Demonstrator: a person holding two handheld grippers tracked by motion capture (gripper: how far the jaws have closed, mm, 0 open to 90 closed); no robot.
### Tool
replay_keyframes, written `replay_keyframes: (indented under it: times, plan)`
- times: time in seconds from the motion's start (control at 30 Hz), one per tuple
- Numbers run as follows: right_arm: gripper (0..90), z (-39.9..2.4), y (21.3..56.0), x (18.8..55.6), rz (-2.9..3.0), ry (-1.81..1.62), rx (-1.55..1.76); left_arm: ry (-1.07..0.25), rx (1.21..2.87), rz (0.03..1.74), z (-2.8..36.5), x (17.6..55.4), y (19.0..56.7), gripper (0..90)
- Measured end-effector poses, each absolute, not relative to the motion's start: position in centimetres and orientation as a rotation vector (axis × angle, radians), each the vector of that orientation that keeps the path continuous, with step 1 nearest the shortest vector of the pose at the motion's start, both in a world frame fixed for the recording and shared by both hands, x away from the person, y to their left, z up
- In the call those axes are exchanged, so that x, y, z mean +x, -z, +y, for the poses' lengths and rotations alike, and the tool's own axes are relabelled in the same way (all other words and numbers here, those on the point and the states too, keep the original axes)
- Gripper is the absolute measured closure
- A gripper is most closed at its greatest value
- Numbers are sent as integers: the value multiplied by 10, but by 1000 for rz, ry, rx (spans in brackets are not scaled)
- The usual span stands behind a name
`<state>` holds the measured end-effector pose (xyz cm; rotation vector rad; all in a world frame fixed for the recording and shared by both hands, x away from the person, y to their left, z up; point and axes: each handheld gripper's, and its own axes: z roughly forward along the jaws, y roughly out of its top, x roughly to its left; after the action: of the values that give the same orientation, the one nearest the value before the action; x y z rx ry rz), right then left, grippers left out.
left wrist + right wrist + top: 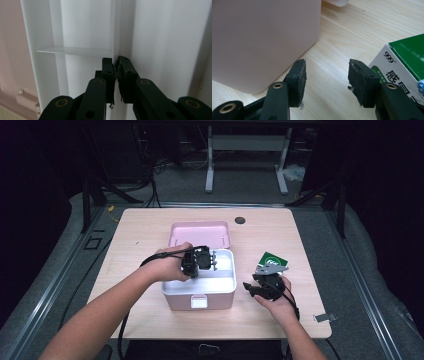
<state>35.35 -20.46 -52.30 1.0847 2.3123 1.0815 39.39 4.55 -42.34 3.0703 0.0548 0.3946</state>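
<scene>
A pink rectangular plastic box (199, 295) with white interior is seen mid-worktop, long axis front to back, hinged lid (199, 234) laid open at the far end. Left claw (115, 75) is pressed onto a thin white divider wall (115, 30) inside. Right claw (327, 82) is held spread, low over the pale wooden worktop (352, 30), beside a green-and-white carton (404, 62).

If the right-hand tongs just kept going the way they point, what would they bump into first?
Probably nothing soon: the right tongs stand open over bare table, between the pink box and the green-and-white carton. Farther ahead, depth is unclear.
</scene>
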Motion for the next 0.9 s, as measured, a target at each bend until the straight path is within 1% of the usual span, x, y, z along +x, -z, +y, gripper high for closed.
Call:
replay_keyframes:
  times: [0.23,0.4,0.5,0.53,0.63,0.7,0.9]
  plan:
    - [484,-204,523,353,2313,-1082,1081,-386,3056,59,47,394,420,854]
    - [484,-205,523,354,2312,-1082,1081,-405,3047,57,49,393,413,869]
    - [484,-205,523,353,2314,-1082,1081,-431,3030,65,51,391,403,887]
    - [484,-205,523,353,2314,-1083,1080,-459,3018,66,52,389,398,894]
    - [484,-205,523,353,2313,-1084,1084,-504,3002,72,56,386,386,894]
    - [484,-205,523,353,2312,-1084,1079,-511,3004,80,60,385,380,894]
    - [484,-205,522,353,2307,-1089,1079,-557,2999,148,85,386,367,894]
